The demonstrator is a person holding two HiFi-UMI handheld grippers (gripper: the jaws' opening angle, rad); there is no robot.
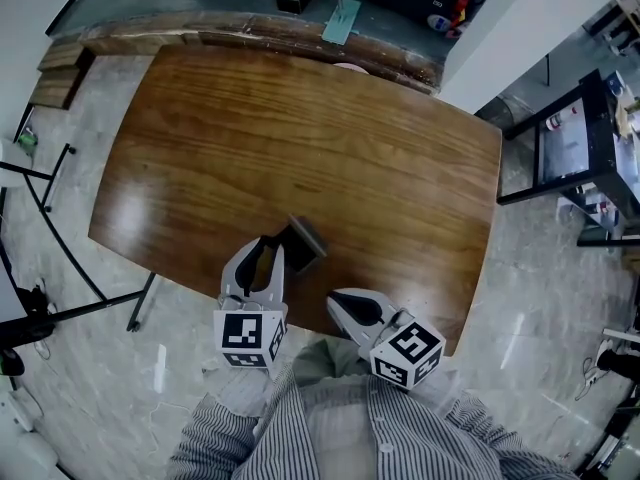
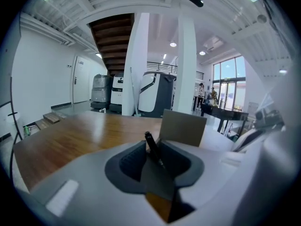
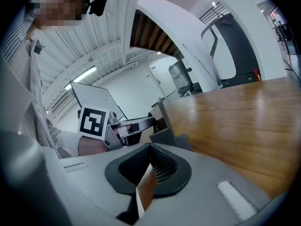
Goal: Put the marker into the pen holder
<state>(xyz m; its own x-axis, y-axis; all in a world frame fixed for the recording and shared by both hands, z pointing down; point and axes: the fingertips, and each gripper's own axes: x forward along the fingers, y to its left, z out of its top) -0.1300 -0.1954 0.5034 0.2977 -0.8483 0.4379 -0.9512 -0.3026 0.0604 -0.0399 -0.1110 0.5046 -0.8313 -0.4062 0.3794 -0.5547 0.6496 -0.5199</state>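
Left hand-held gripper (image 1: 273,246) hovers at the near edge of a wooden counter (image 1: 300,138), its jaws spread, a black marker (image 2: 154,150) leaning tilted in the gap between them. Just beyond the jaw tips, a grey square pen holder (image 2: 182,127) stands on the counter, the marker on the near side of its wall. Right hand-held gripper (image 1: 336,304) is close beside the left, also at the counter's near edge, jaw tips drawn together on nothing. Below both, the person's striped shirt (image 1: 350,438) fills the foreground.
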